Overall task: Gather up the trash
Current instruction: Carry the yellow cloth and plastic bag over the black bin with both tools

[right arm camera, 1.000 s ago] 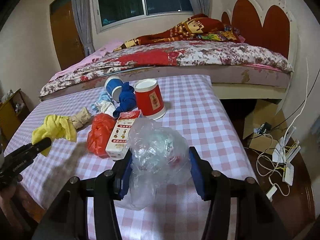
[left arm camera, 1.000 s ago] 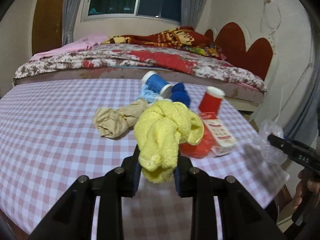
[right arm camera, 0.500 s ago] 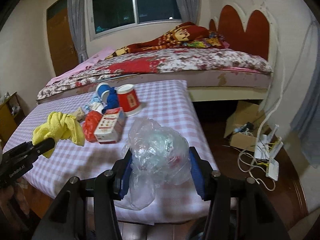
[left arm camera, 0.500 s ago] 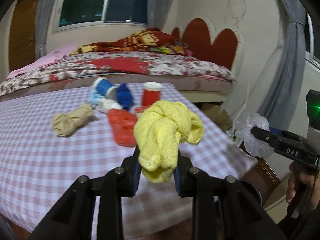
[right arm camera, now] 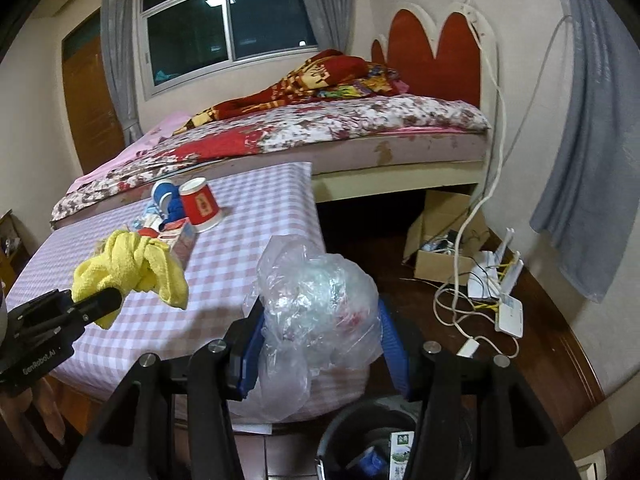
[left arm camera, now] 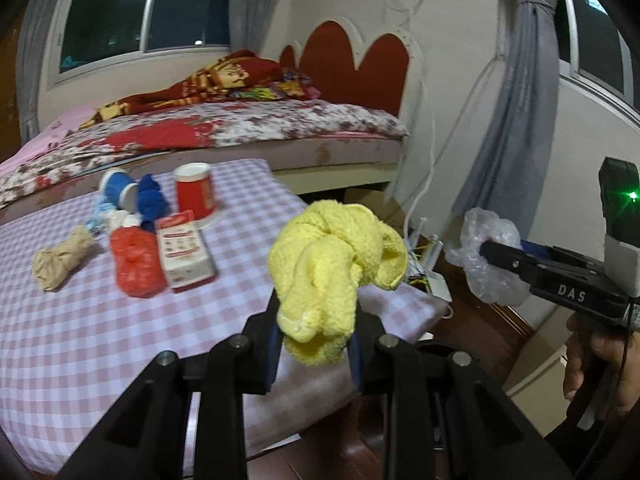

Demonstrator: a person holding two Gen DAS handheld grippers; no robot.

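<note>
My left gripper [left arm camera: 316, 332] is clamped tight on the yellow cloth [left arm camera: 336, 264]; the jaws are nearly closed, and the cloth bulges up out of them at the centre of the left view; in the right view that same bundle hangs at the left of the frame, over the near part of the checked table [right arm camera: 224, 264].

My right gripper [right arm camera: 320, 344] has its jaws partly apart, pressed on either side of a crumpled clear bag [right arm camera: 316, 312]; the blue pads squeeze its sides, lower centre of the right view; from the left view I catch it at the right edge, the bag poking past the black finger, with a hand [left arm camera: 600, 364] below on the handle.

Below the bag, bottom centre of the right view, a dark bin [right arm camera: 360, 440] shows between my fingers, with some scraps already inside; what they are I cannot tell.

On the table, left of centre in the left view: a red cup [left arm camera: 195, 194] upright; a blue cup [left arm camera: 116, 191] on its side beside a blue cloth [left arm camera: 151, 200]; a red bag [left arm camera: 136, 266] touching a small carton [left arm camera: 184, 256]; a tan wad [left arm camera: 60, 260] further left, apart from the rest.

Behind the table, a bed [left arm camera: 240, 132] across the upper half; at right in the right view, a cardboard box [right arm camera: 444, 236] and white cables [right arm camera: 472, 292] on the floor.
</note>
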